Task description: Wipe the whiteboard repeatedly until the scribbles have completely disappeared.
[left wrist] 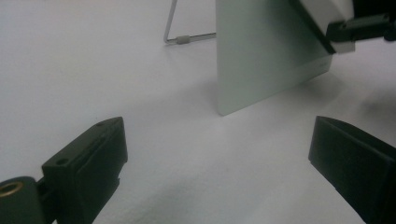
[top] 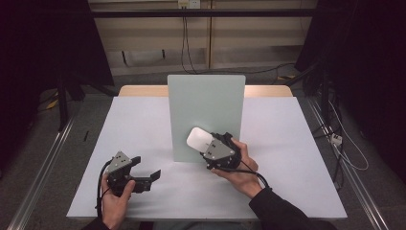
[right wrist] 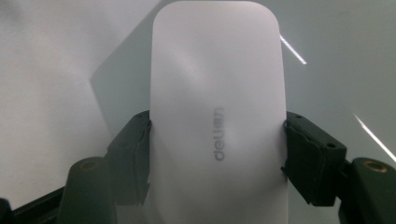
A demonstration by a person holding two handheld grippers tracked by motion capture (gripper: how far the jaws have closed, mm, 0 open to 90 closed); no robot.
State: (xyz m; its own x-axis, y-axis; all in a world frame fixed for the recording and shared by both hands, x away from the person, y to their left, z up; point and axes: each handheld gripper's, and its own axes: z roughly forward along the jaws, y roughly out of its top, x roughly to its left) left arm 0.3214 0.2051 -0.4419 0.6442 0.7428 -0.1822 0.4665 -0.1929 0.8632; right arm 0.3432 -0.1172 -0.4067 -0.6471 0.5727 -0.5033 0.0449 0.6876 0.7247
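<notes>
A white rounded eraser-like block marked "deli" (right wrist: pixel 217 116) sits between the jaws of my right gripper (right wrist: pixel 217 158), which is shut on its two long sides. From above, that white block (top: pixel 199 139) is pressed flat against the lower part of an upright pale green board (top: pixel 206 103), with the right gripper (top: pixel 210 146) behind it in a hand. My left gripper (top: pixel 146 167) rests low at the front left of the table, jaws wide apart with nothing between them. In the left gripper view the board (left wrist: pixel 261 51) stands ahead and the block (left wrist: pixel 329 18) shows at the top right.
The board leans on a thin wire stand (left wrist: pixel 180 35) on the white table top (top: pixel 287 143). A wooden strip (top: pixel 139 90) runs along the table's far edge. Cables (top: pixel 344 143) lie on the floor to the right.
</notes>
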